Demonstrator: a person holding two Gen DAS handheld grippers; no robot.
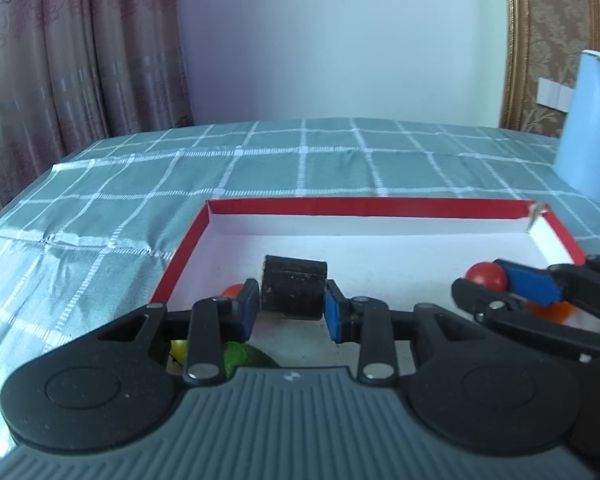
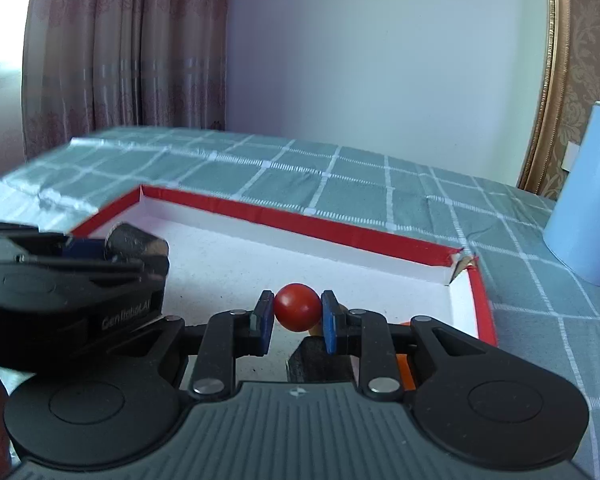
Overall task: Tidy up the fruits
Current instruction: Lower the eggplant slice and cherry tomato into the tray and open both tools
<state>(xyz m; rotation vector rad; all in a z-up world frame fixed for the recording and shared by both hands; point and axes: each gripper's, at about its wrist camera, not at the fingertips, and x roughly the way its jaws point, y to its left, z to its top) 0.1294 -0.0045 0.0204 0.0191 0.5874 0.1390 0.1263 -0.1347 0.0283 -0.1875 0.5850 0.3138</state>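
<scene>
Over the red-rimmed tray [image 1: 188, 240], left gripper [image 1: 292, 312] fingers clamp one dark cylinder [image 1: 294, 290]; right gripper [image 2: 297, 320] fingers pinch one red ball [image 2: 297, 306]

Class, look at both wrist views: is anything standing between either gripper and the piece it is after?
Nothing visible. The left gripper already clamps the dark cylinder, and the right gripper clamps the red ball, both over the red-rimmed box.

- The dark cylinder-shaped piece [image 1: 293, 293] you held lay on its side, clamped between the blue pads above the red-rimmed box [image 1: 188, 248].
- The small red round fruit [image 2: 297, 307] you gripped was glossy, pinched between the other pads over the box's white floor.
</scene>
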